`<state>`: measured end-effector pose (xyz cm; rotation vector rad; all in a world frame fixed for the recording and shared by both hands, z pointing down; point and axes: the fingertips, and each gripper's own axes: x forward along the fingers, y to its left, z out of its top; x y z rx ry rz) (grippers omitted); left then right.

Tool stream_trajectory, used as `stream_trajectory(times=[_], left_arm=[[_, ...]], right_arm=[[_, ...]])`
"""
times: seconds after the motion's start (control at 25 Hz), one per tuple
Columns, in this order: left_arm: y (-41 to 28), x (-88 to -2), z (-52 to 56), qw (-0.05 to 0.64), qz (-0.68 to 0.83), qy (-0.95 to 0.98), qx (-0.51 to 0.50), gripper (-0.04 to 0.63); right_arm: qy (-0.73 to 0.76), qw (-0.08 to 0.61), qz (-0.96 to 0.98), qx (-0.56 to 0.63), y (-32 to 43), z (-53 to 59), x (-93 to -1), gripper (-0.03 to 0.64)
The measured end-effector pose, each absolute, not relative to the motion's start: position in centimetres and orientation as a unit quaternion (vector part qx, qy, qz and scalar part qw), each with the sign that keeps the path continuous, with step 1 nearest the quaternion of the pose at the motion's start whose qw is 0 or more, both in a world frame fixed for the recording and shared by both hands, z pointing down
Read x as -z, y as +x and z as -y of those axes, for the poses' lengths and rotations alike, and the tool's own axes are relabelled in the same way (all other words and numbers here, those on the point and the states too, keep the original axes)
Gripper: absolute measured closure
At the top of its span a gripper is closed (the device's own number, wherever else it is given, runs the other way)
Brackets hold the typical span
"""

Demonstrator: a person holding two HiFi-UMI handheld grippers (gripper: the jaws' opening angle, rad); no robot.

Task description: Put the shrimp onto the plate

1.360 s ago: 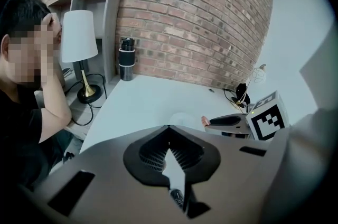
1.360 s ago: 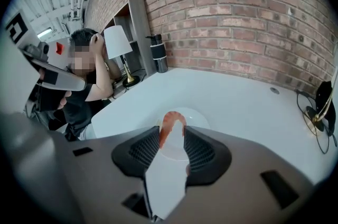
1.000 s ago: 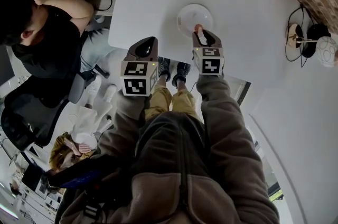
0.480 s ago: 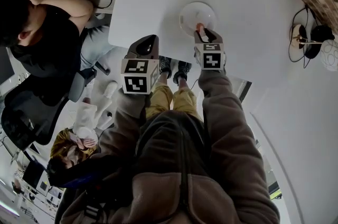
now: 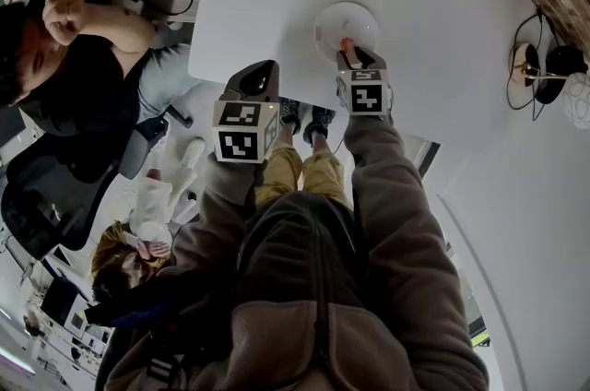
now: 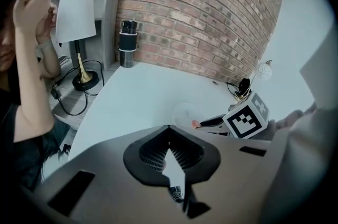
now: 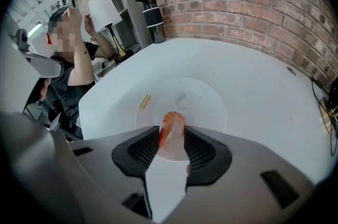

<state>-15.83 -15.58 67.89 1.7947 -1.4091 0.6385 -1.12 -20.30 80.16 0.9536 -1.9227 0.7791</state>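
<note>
A pink-orange shrimp [image 7: 171, 128] sits pinched between the ribbed pads of my right gripper [image 7: 171, 136], which is shut on it. It hangs over the near part of a round white plate [image 7: 207, 106] on the white table. In the head view the shrimp [image 5: 347, 43] pokes out of the right gripper [image 5: 355, 57] at the plate's [image 5: 346, 16] near rim. My left gripper [image 5: 258, 81] hovers at the table's near edge, left of the plate, jaws together and empty. The left gripper view shows its own jaws [image 6: 169, 131], the plate [image 6: 182, 112] and the shrimp [image 6: 195, 123].
A person [image 5: 64, 57] sits to the left, beside a white-shaded lamp [image 6: 76, 11]. A black-and-white bottle [image 7: 153, 17] stands at the table's far side by the brick wall [image 7: 253, 1]. Cables and small devices [image 5: 539, 71] lie at the right. The table edge [image 5: 198, 57] runs beside my left gripper.
My right gripper has carried the shrimp slightly farther over the plate's near rim. The left gripper has barely moved. The seated person's arm has shifted.
</note>
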Motion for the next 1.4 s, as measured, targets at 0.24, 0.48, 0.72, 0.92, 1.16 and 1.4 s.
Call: stream_trajectory(times=[0.24, 0.48, 0.72, 0.92, 1.16, 1.4], left_arm=[[-15.8, -68.0, 15.5, 0.378, 0.55, 0.701, -0.25, 0.591], [-15.7, -68.0, 15.6, 0.378, 0.55, 0.702, -0.248, 0.591], [-15.7, -67.9, 15.4, 0.379, 0.551, 0.701, -0.248, 0.591], [-15.8, -67.6, 15.2, 0.375, 0.552, 0.702, -0.248, 0.591], [-15.7, -66.8, 14.9, 0.365, 0.554, 0.706, -0.248, 0.591], [-14.4, -64.2, 15.2, 0.342, 0.552, 0.723, -0.238, 0.591]], right_arm=[[0.374, 0.42, 0.764, -0.317, -1.4, 20.5, -80.4, 0.471], [0.372, 0.424, 0.758, -0.328, -1.2, 21.0, -81.2, 0.471], [0.371, 0.422, 0.759, -0.329, -1.3, 21.1, -81.3, 0.471], [0.372, 0.405, 0.769, -0.326, -1.6, 20.9, -80.7, 0.469], [0.381, 0.378, 0.78, -0.321, -1.1, 20.7, -78.9, 0.437], [0.416, 0.334, 0.801, -0.271, 0.4, 20.0, -72.8, 0.437]])
